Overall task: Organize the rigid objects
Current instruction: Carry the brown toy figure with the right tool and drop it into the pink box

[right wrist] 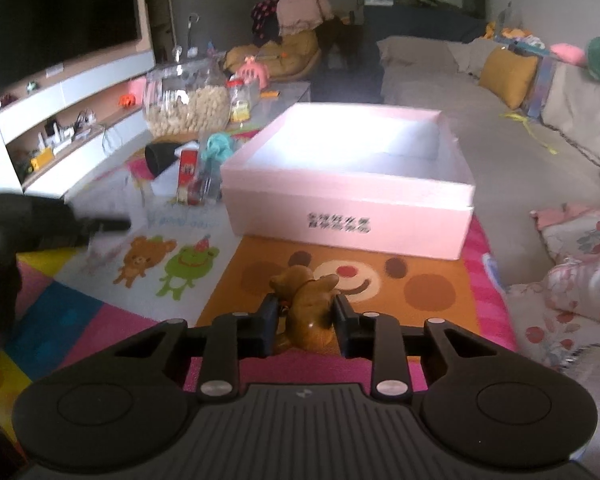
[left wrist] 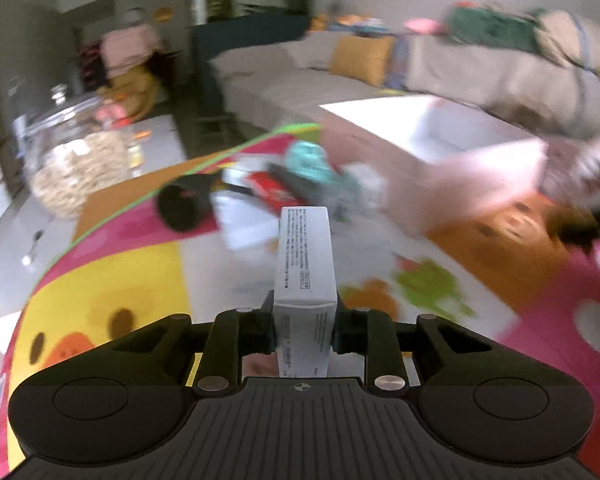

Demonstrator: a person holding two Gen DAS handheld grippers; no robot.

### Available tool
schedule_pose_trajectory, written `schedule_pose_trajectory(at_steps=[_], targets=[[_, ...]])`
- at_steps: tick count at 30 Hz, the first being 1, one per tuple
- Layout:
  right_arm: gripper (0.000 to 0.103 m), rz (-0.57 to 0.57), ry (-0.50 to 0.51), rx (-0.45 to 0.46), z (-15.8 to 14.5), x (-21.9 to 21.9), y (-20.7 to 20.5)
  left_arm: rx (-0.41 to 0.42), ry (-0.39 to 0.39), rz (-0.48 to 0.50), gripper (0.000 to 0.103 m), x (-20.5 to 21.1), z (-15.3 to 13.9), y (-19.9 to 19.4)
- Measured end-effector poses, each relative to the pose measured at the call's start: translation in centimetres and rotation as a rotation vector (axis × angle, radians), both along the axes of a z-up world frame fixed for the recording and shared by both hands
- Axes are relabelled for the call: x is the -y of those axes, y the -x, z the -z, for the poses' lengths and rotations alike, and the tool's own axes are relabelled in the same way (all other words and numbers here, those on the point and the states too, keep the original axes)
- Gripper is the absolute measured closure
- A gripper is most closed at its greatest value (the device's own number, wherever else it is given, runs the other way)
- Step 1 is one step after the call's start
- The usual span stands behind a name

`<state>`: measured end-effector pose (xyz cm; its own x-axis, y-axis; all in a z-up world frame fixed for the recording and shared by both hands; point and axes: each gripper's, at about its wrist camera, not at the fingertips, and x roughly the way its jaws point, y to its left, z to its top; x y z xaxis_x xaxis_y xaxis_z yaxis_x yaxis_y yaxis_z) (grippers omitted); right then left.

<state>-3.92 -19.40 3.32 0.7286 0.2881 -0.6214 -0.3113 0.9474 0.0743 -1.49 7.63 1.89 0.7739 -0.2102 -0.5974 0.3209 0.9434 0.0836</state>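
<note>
My left gripper (left wrist: pixel 305 312) is shut on a tall white carton with small print (left wrist: pixel 305 264), held upright over the play mat. Beyond it lie a black cup on its side (left wrist: pixel 182 206), a red packet (left wrist: pixel 274 192) and a teal toy (left wrist: pixel 310 160), all blurred. My right gripper (right wrist: pixel 306 312) is shut on a small brown animal figurine (right wrist: pixel 310 300). Straight ahead of it stands an open pink box (right wrist: pixel 348 184) with a white inside. The same black cup (right wrist: pixel 160 156), red packet (right wrist: pixel 188 174) and teal toy (right wrist: pixel 218 146) sit left of the box.
A colourful cartoon play mat (right wrist: pixel 172 268) covers the floor. A glass jar of pale snacks (right wrist: pixel 186 104) stands behind the clutter. A beige sofa (right wrist: pixel 500 136) with a yellow cushion runs along the right. A TV and shelves (right wrist: pixel 60 40) fill the left wall. The other gripper (right wrist: pixel 40 216) shows at the left edge.
</note>
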Motion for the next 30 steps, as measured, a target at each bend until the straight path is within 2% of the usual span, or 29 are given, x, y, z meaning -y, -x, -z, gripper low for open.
schedule_pose_trajectory(at_steps=[3,8,12,13,15,17,20,24,28,29,30], targets=[[0.075,0.031,-0.025,0.032,-1.2,0.9,0.8,0.01,0.017,0.067,0.076,1.3,-0.9,1.7],[0.075,0.059,-0.055,0.105,-3.5,2.1,1.7,0.064,0.16,0.167,0.076,3.2,-5.3,1.7],[0.074,0.071,-0.065,0.149,-4.6,2.4,2.0,0.159,0.25,0.235,0.075,6.4,-9.9,-1.8],[0.074,0.072,-0.063,0.154,-4.7,2.5,2.0,0.167,0.289,0.245,0.075,7.3,-10.9,-3.4],[0.074,0.079,-0.058,0.153,-4.8,2.6,1.9,0.129,0.343,0.252,0.072,8.9,-11.9,-6.6],[0.075,0.102,-0.051,0.146,-4.7,2.8,1.5,0.109,0.38,0.209,0.073,9.9,-12.1,-9.5],[0.075,0.147,-0.033,0.164,-4.9,3.1,1.0,0.158,0.411,0.114,0.073,9.1,-12.3,-10.9],[0.074,0.172,-0.063,0.196,-5.9,3.1,-1.0,0.177,0.481,0.058,0.073,5.0,-11.3,-9.5],[0.073,0.139,-0.113,0.248,-7.9,1.8,-5.2,0.132,0.458,-0.049,0.073,1.0,-8.6,-8.1],[0.063,0.134,-0.124,0.251,-8.3,1.4,-6.7,0.109,0.441,-0.09,0.073,0.0,-7.6,-7.8],[0.048,0.147,-0.121,0.244,-8.5,1.1,-7.8,0.085,0.431,-0.124,0.073,-1.0,-6.7,-7.8]])
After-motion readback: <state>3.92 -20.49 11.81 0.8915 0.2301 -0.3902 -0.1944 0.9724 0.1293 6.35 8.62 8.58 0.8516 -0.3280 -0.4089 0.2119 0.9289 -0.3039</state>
